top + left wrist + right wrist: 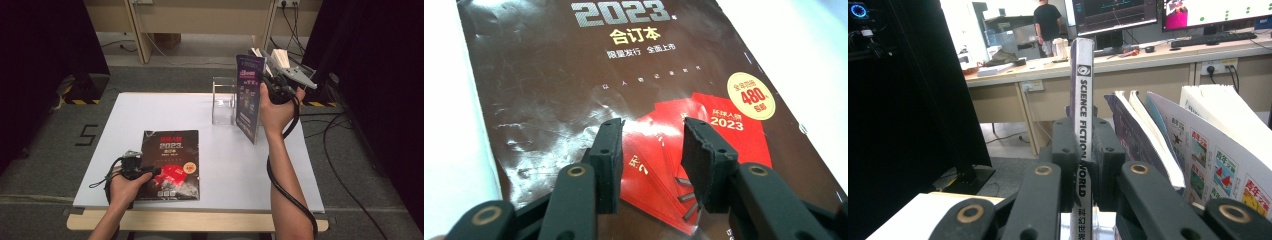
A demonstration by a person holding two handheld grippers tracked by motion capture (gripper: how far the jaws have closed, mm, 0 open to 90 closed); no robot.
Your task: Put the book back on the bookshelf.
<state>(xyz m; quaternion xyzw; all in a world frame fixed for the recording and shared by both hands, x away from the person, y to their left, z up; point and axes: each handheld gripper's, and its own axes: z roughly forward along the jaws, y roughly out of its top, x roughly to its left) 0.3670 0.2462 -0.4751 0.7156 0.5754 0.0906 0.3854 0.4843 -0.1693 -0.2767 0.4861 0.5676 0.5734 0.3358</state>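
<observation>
Step in hand looks like shelving magazines into the clear holder point(223, 100) near the table's point(250, 165) far edge. Right gripper point(1083, 150) is clamped on the spine of the Science Fiction World magazine point(250, 97), held upright just right of the holder. More magazines point(1198, 145) stand behind it. Left gripper point(651, 145), jaws apart and gripping nothing, hovers over the dark 2023 magazine point(171, 162) lying flat by the near-left edge. Next: lower the held one into the holder, spine vertical, clearing the wall.
</observation>
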